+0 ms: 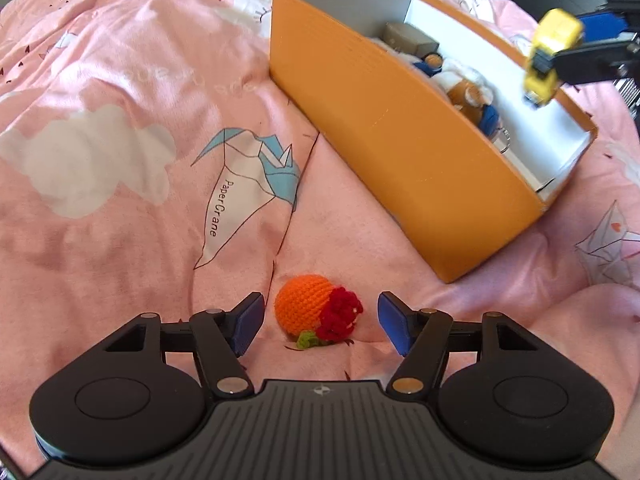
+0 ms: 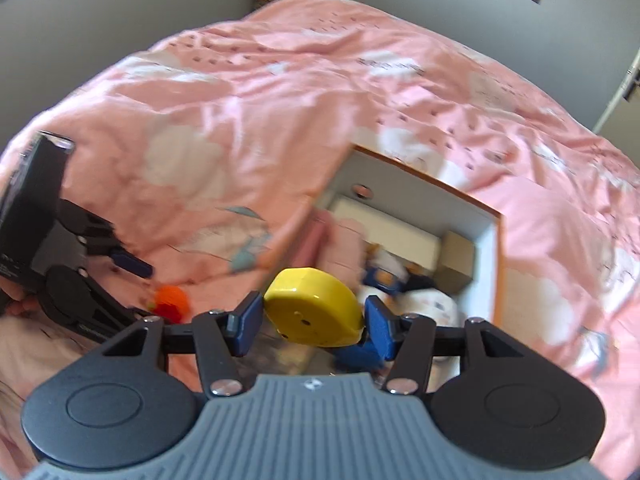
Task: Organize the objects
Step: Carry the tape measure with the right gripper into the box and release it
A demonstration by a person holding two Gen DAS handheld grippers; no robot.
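Two close, downward wrist views over the bed (image 1: 100, 220), sharing the orange box (image 1: 380, 152).

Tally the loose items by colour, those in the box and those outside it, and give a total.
Orange: 1, the crocheted orange ball with a red flower, lying on the pink bedspread.
Yellow: 1, the yellow plastic tape measure, gripped by the right tool.
Grey-brown: 1, the small cardboard carton in the orange box.
Mixed blue, brown and white: 2 plush toys in that box.
Total: 5
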